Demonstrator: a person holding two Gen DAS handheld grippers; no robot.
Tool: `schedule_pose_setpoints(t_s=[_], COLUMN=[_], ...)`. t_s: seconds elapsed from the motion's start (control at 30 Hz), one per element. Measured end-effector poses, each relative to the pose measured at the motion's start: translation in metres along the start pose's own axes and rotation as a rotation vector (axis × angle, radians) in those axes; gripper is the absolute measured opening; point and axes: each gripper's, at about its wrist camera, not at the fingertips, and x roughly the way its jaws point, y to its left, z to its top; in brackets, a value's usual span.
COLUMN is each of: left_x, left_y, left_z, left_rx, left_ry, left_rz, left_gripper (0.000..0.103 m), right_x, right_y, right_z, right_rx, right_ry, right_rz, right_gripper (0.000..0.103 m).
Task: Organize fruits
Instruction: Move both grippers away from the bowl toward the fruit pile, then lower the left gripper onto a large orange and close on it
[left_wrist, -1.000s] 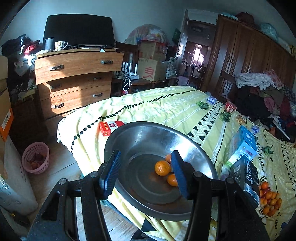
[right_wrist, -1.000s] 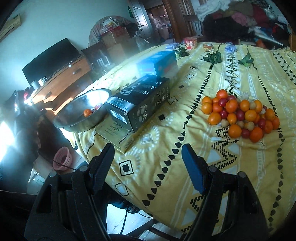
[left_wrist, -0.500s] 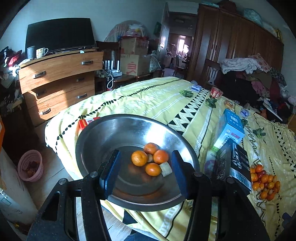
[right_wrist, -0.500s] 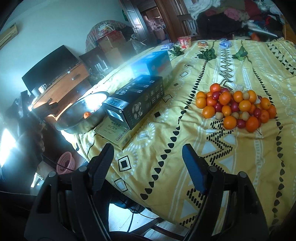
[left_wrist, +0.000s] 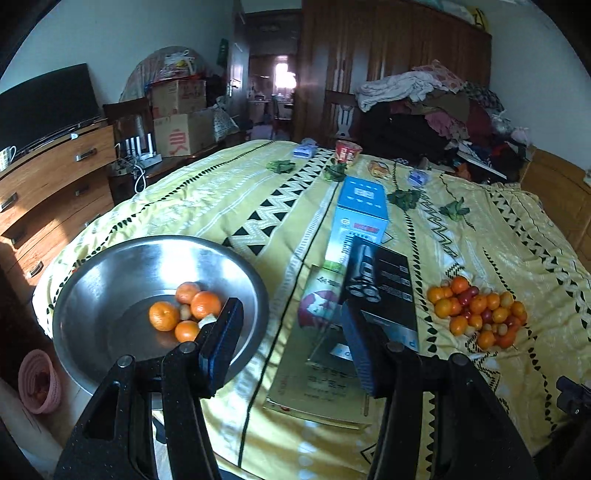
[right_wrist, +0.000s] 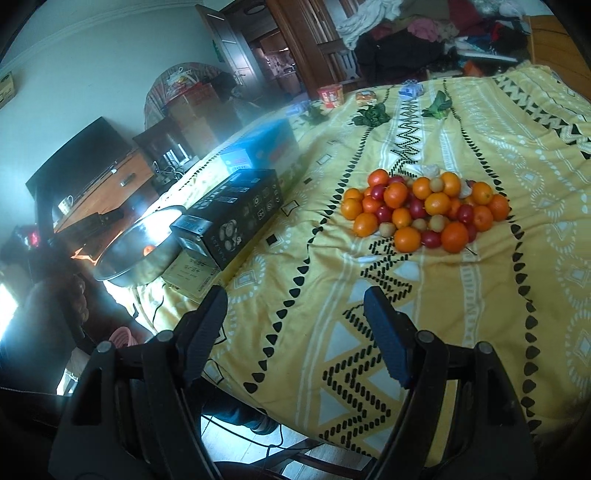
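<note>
A steel bowl (left_wrist: 110, 266) sits at the near left corner of the yellow bedspread and holds several oranges (left_wrist: 164, 315) and a small pale fruit. A pile of oranges, red and pale small fruits (left_wrist: 478, 312) lies on the spread to the right; it also shows in the right wrist view (right_wrist: 424, 210). My left gripper (left_wrist: 291, 343) is open and empty, hovering between the bowl and the boxes. My right gripper (right_wrist: 295, 332) is open and empty, just short of the fruit pile. The bowl (right_wrist: 136, 243) shows at the left there.
A black box (left_wrist: 380, 291), a blue box (left_wrist: 360, 214) and a flat booklet (left_wrist: 325, 369) lie between bowl and pile. Leaf sprigs and small packets lie at the far side. A dresser (left_wrist: 48, 177) stands left. A pink basket (left_wrist: 38, 380) sits on the floor.
My left gripper has swung right, from over the bowl to between the bowl and the boxes. My right gripper has moved nearer the fruit pile. Both stay open.
</note>
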Motion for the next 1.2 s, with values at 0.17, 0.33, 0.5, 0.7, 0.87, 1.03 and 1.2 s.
schedule_pose_setpoints(t_s=[0.17,0.33,0.5,0.7,0.87,1.03,1.2], left_x=[0.008,0.011,0.026,0.067,0.117,0.163,0.177], left_y=[-0.043,-0.095,-0.152,-0.21,-0.245,-0.259,-0.277], left_z=[0.001,0.005,0.01,-0.001,-0.027,-0.047,-0.06], left_rx=[0.08,0.172,0.25,0.309,0.346,0.343,0.369], left_ry=[0.029,0.041,0.077,0.179,0.289,0.374,0.398], left_rz=[-0.073,-0.168,-0.274,-0.409,-0.44,-0.437,-0.503], left_gripper=[0.057,0.057,0.057,0.057,0.057,0.051,0.046], right_x=[-0.008,-0.019,-0.026,-0.033,-0.029,-0.017,-0.011], right_y=[-0.013,-0.026,-0.038,-0.056,-0.065,-0.079,-0.095], right_z=[-0.003,0.001,0.002,0.0,0.001,-0.004,-0.001], right_rx=[0.029,0.06,0.081,0.118,0.099,0.119,0.138], right_ry=[-0.013,-0.045,-0.066,-0.081,-0.064,-0.009,0.005], right_rz=[-0.014,-0.027,-0.048,-0.081,-0.096,-0.094,-0.109], right_gripper=[0.077,0.077,0.077,0.077,0.077,0.077,0.077])
